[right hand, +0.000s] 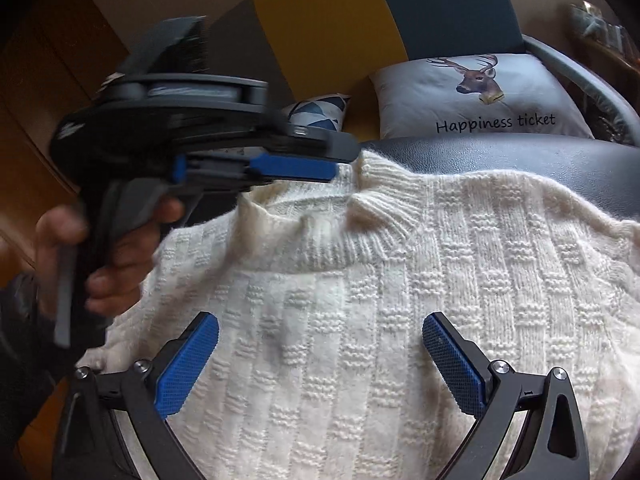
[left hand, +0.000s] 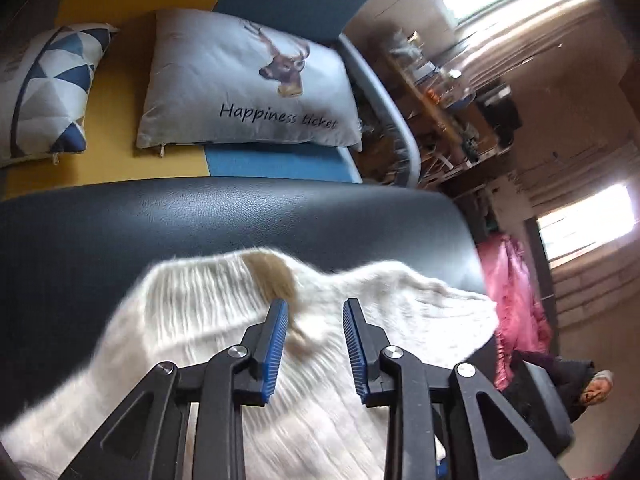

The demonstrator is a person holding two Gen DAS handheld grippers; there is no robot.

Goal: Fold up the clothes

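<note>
My right gripper (right hand: 320, 360) hangs wide apart over the white sweater (right hand: 380, 320) spread on the dark cushion (right hand: 520, 156); my left gripper (left hand: 316, 344), fingers parted, hovers beside the collar (right hand: 384, 208).

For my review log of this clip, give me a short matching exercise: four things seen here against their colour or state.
Things:
1. sweater
2. deer cushion
3. right tongs
4. triangle cushion

Descriptions:
A. blue and white geometric pattern
B. jaws wide open above the knit
C. cream, textured knit, lying on a dark padded surface
D. grey, printed "Happiness ticket"

Pairs: 1-C, 2-D, 3-B, 4-A
</note>
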